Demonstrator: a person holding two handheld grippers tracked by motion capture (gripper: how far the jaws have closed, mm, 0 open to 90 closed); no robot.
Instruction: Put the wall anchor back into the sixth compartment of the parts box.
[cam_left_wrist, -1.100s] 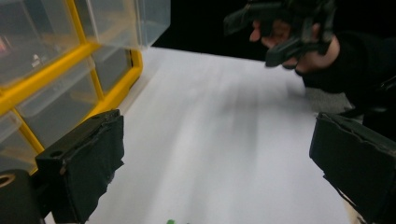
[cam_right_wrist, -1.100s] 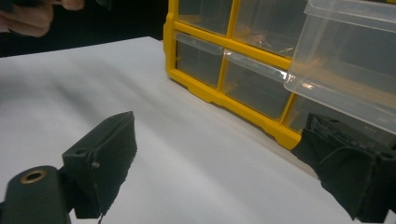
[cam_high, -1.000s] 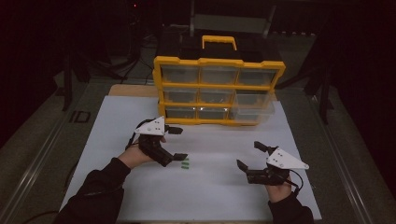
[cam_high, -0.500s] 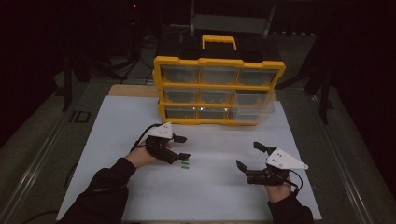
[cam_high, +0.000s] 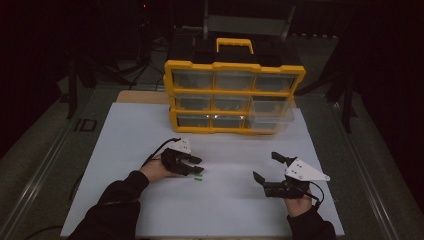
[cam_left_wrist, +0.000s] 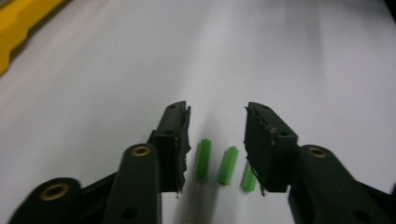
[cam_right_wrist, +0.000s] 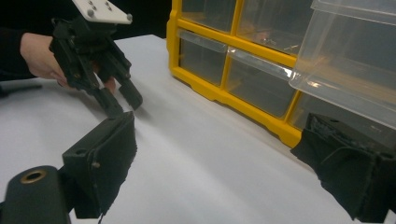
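Three small green plastic pegs (cam_left_wrist: 228, 164) lie side by side on the white mat, just in front of and between the jaws of my left gripper (cam_left_wrist: 217, 112), which is open and holds nothing. In the high view the pegs (cam_high: 198, 177) sit right under that left gripper (cam_high: 194, 165), left of the mat's middle. My right gripper (cam_high: 265, 166) stands open and empty at the mat's right front. The right gripper view looks past its own wide-apart jaws (cam_right_wrist: 219, 126) to the left gripper (cam_right_wrist: 122, 103), held low over the mat by a hand.
A yellow drawer organiser (cam_high: 234, 97) with clear drawers and a black top stands at the mat's far edge. Its lower right drawer (cam_high: 270, 117) is pulled out, as a clear box (cam_right_wrist: 355, 56) in the right gripper view. White mat (cam_high: 150, 135) stretches between the grippers and the organiser.
My left gripper has moved a little right and down toward the green pegs, which now lie between its jaws. The right gripper has stayed still.
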